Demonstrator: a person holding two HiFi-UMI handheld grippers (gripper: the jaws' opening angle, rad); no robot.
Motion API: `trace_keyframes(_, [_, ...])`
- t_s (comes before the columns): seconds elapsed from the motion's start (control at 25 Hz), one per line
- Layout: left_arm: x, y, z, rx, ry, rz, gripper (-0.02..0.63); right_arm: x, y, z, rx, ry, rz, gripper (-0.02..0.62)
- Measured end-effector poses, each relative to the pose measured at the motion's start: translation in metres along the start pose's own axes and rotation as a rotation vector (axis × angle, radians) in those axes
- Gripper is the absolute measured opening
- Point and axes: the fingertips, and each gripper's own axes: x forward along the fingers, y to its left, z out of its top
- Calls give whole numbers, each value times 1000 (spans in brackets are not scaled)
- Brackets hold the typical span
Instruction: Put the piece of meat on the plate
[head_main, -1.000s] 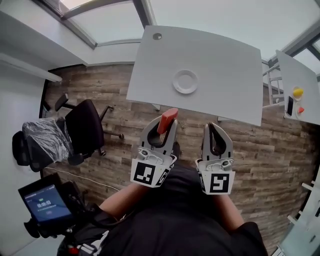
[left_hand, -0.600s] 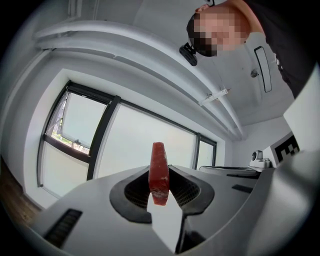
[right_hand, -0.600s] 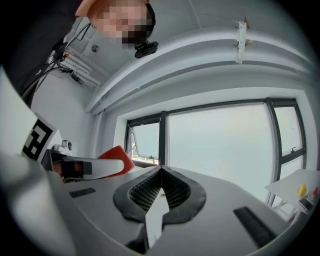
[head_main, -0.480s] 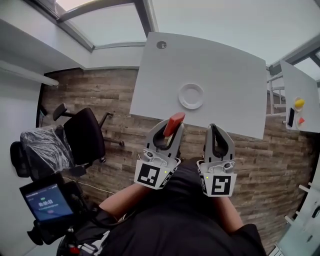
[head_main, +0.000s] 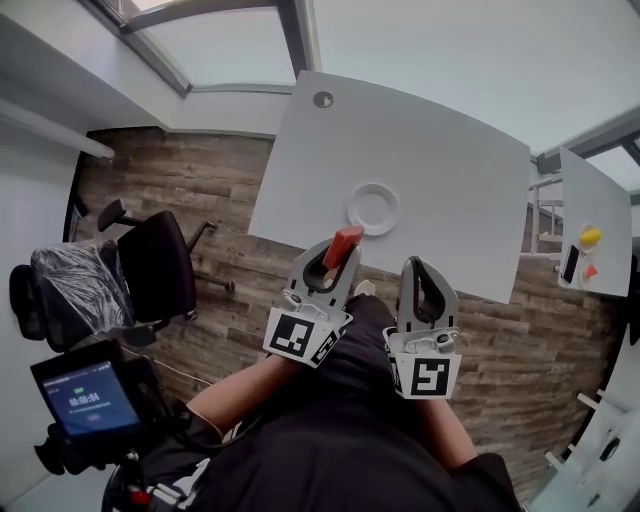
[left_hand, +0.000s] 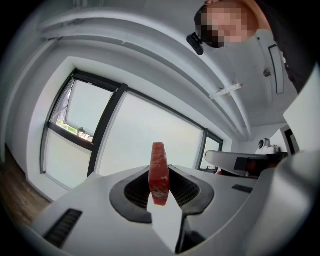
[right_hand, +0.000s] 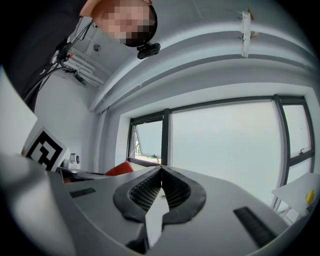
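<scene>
My left gripper (head_main: 341, 250) is shut on a red piece of meat (head_main: 343, 244), which sticks out past the jaw tips at the near edge of the white table (head_main: 450, 160). In the left gripper view the meat (left_hand: 158, 172) stands upright, pinched between the two jaws. The white round plate (head_main: 373, 208) lies on the table just beyond the meat, with nothing on it. My right gripper (head_main: 415, 265) is to the right of the left one, over the table's near edge. Its jaws meet at the tips with nothing between them (right_hand: 161, 169).
A black office chair (head_main: 155, 270) stands on the wooden floor at the left. A second white table (head_main: 600, 220) at the right carries a yellow object (head_main: 591, 237) and a small red one. A device with a lit screen (head_main: 82, 400) sits at the lower left.
Both grippers have moved forward toward the table. The meat now reaches the table's near edge, close to the plate. The grip on the meat is unchanged.
</scene>
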Motion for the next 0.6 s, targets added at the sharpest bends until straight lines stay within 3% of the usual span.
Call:
trace_keyframes(0.4, [27, 12, -28, -18, 101, 46, 95, 16, -21, 16, 13, -46, 14, 5])
trace_keyframes(0.6, [53, 19, -50, 8, 138, 29, 95, 30, -33, 23, 25, -65, 14, 5])
